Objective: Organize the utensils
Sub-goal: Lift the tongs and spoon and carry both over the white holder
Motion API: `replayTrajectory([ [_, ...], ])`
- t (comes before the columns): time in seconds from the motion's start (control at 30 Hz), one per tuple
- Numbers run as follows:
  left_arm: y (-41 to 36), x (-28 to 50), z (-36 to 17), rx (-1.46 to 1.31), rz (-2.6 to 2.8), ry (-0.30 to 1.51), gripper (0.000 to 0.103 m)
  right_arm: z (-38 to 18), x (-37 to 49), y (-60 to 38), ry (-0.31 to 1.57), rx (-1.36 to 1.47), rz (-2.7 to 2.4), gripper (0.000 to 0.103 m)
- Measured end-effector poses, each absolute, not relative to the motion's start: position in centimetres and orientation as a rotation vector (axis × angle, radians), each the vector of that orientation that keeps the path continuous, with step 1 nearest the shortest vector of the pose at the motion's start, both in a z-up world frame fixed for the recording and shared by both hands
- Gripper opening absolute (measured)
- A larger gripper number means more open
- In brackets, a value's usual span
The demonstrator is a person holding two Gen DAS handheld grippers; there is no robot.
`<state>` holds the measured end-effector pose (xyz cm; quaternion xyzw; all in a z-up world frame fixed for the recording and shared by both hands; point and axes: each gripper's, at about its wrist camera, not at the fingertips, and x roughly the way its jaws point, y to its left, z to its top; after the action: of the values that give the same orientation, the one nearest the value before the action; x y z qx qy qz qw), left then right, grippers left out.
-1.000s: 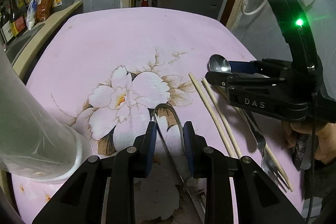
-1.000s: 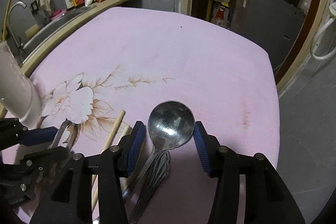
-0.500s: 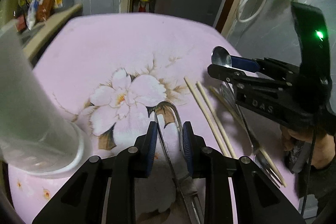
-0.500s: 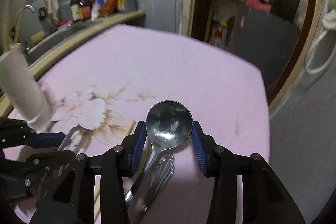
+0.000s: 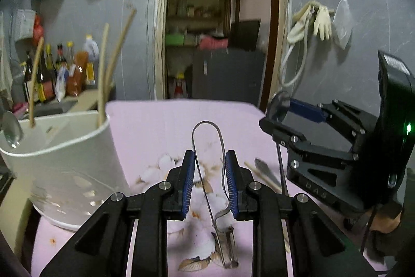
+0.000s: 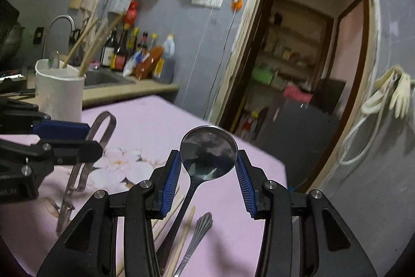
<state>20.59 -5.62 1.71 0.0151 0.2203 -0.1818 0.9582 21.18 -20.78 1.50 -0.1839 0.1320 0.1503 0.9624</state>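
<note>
Both claws are closed on metal utensils and raised above the pink flowered tablecloth (image 5: 160, 126). Left claw (image 5: 209, 181) pinches a pair of metal tongs (image 5: 207, 147) between its blue pads, the looped bend pointing up and the two tips hanging down toward the cloth. Right claw (image 6: 207, 173) clamps a steel spoon (image 6: 208, 156) by the sides of its bowl, the handle trailing down between the fingers.

On the cloth below the right claw lie wooden chopsticks (image 6: 181, 238) and a fork handle (image 6: 199, 230), just beside each other near the table's right edge.

At the left edge of the table stands a white utensil holder (image 5: 64, 155) with drain holes in its base. Several chopsticks (image 5: 103, 69) lean upright inside it, and another spoon (image 5: 11, 130) sticks out at its far left rim.

Beyond the table, bottles (image 6: 129, 53) line the counter beside a sink tap (image 6: 58, 25). Rubber gloves (image 5: 315, 20) hang on the wall to the right of a doorway.
</note>
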Motion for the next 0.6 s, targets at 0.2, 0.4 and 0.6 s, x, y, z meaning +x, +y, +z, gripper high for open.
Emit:
replayTrajectory([
  [0.2, -5.1, 20.3, 2.2, 0.006, -0.331, 0.387, 0.020, 2.4, 19.7, -20.3, 0.174, -0.385, 0.278, 0.040],
  [0.4, -3.6, 19.4, 3.7, -0.018, -0.321, 0.334, 0.020, 4.8, 18.5, -19.7, 0.098, -0.346, 0.258, 0.040],
  [0.6, -2.1, 18.2, 5.9, -0.009, -0.330, 0.286, 0.020, 7.4, 17.5, -18.5, 0.031, -0.299, 0.253, 0.040],
])
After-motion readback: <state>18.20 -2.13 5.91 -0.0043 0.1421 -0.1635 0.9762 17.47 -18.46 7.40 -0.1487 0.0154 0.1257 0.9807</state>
